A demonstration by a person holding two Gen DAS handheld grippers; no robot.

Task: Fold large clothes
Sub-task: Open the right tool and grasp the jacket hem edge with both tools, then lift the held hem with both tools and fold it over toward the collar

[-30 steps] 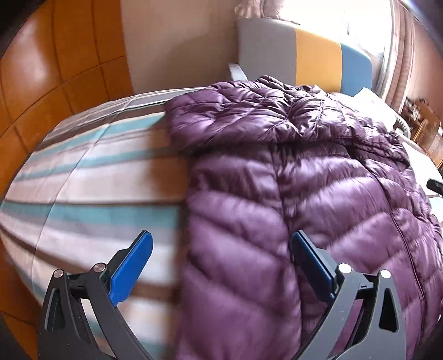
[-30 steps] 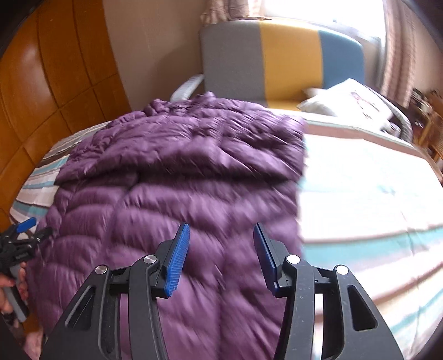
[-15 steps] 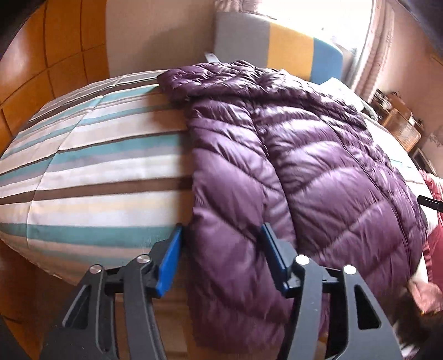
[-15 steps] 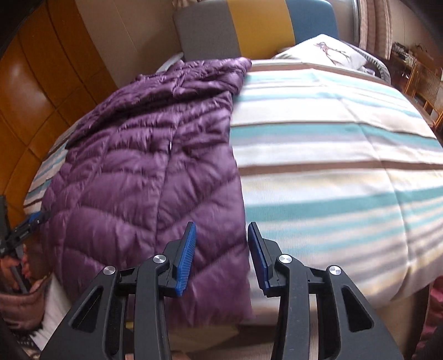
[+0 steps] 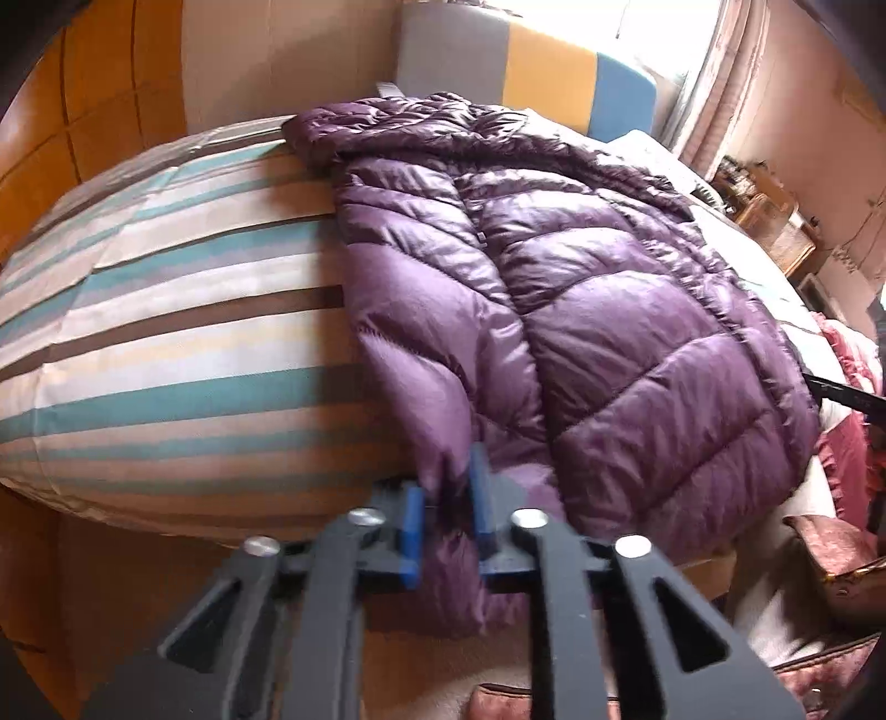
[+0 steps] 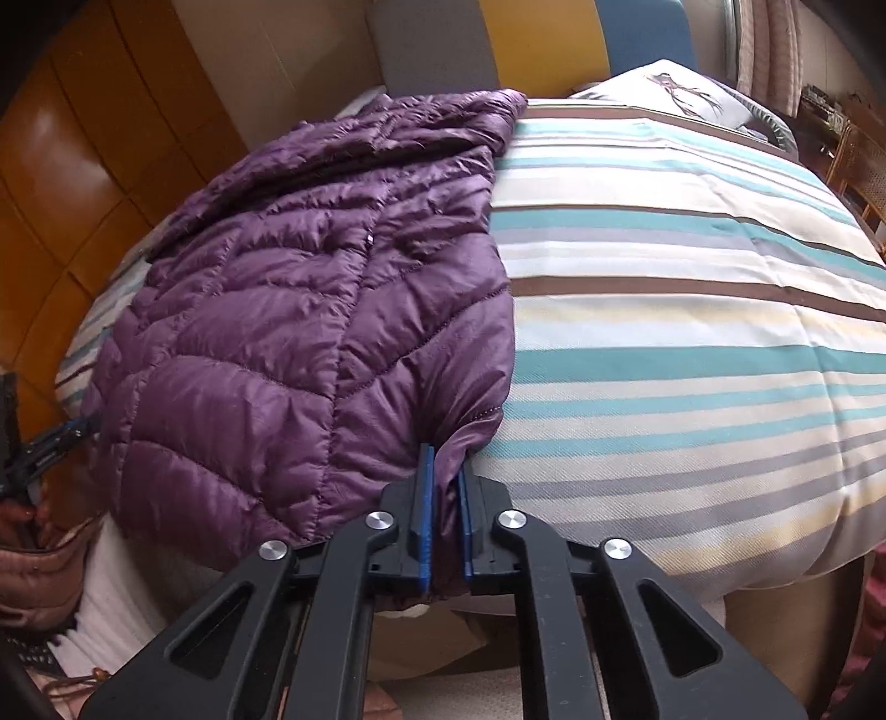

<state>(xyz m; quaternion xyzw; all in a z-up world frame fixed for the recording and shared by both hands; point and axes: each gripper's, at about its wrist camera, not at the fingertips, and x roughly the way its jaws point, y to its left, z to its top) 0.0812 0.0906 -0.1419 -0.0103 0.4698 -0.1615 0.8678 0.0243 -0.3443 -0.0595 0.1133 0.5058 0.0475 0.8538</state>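
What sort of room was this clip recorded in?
Most likely a bedroom: a bed with a striped duvet, a pillow by the colour-block headboard, and curtains at a bright window. A purple puffer jacket lies on the bed.

jacket (image 6: 288,332): 1 | striped duvet (image 6: 692,343): 1 | pillow (image 6: 681,88): 1 | grippers: 2

Striped duvet (image 6: 692,332), grey-yellow-blue headboard (image 5: 526,66), printed pillow (image 6: 681,91), orange wood-panelled wall (image 6: 72,183).

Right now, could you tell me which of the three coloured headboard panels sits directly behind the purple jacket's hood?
The grey panel, leftmost of the three, stands directly behind the purple jacket's hood. The yellow panel and blue panel stand further right, behind the striped duvet.
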